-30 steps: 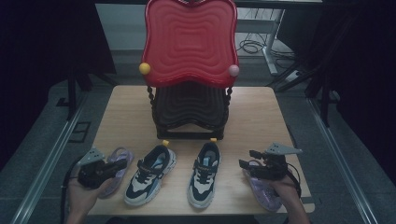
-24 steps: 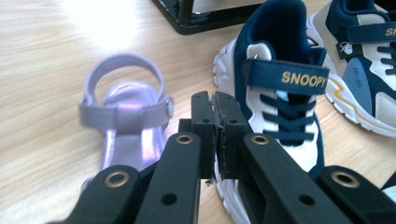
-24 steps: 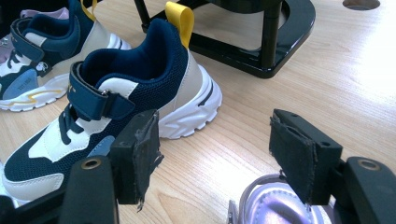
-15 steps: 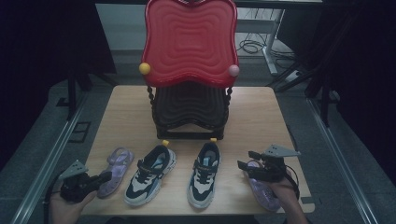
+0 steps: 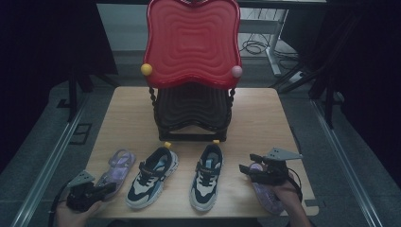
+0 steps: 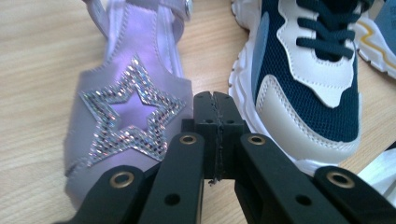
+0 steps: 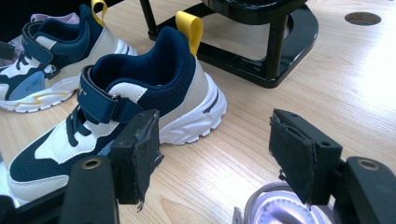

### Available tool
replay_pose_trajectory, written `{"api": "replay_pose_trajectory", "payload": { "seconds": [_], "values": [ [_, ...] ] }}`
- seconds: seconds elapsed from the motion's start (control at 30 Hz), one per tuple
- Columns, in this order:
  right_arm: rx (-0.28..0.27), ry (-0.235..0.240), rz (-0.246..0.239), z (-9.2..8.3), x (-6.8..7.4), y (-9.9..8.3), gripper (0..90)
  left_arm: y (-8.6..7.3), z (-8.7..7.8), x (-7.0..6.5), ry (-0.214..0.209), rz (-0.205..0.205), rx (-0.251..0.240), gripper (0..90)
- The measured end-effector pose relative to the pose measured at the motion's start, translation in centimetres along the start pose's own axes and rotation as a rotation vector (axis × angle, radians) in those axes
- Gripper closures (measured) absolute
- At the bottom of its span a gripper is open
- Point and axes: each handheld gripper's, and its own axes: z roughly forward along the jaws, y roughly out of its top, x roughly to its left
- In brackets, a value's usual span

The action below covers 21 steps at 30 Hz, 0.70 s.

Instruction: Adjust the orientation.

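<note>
A pair of navy, white and blue sneakers (image 5: 152,176) (image 5: 206,175) stands side by side near the table's front, toes toward me. A purple sandal with a glitter star (image 5: 118,165) (image 6: 126,107) lies left of them. My left gripper (image 5: 109,187) (image 6: 215,100) is shut and empty, its tips at the sandal's toe end, beside the left sneaker (image 6: 303,84). A second purple sandal (image 5: 267,196) (image 7: 280,210) lies at the front right. My right gripper (image 5: 246,163) (image 7: 212,154) hovers open above it, aimed at the right sneaker (image 7: 140,88).
A black chair-shaped stand (image 5: 191,111) with a tall red wavy back (image 5: 191,42) occupies the middle of the wooden table (image 5: 265,118), its base (image 7: 261,42) just behind the sneakers. Bare wood lies on both sides of it. Dark floor surrounds the table.
My left gripper has drawn back from over the left sandal toward the table's front left corner and sunk lower. The sandal stays on the table. The right gripper has not moved.
</note>
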Motion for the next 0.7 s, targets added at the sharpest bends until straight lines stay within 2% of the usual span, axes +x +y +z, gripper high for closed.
{"api": "replay_pose_trajectory", "payload": {
  "seconds": [0.2, 0.3, 0.6, 0.7],
  "values": [
    [0.006, 0.004, -0.003, 0.2, 0.1, -0.1, 33.3, -0.2, 0.7, -0.3, 0.005, 0.01, 0.028, 89.6],
    [0.006, 0.002, -0.003, 0.2, 0.1, -0.1, 33.1, -0.3, 1.0, -0.3, 0.012, -0.003, 0.039, 89.7],
    [0.008, -0.001, -0.007, 0.3, 0.1, -0.2, 32.9, -0.5, 1.4, -0.5, 0.009, 0.0, 0.061, 89.8],
    [0.012, -0.001, -0.005, 0.4, 0.0, -0.3, 32.7, -0.8, 1.9, -0.9, 0.022, -0.001, 0.084, 89.8]
  ]
}}
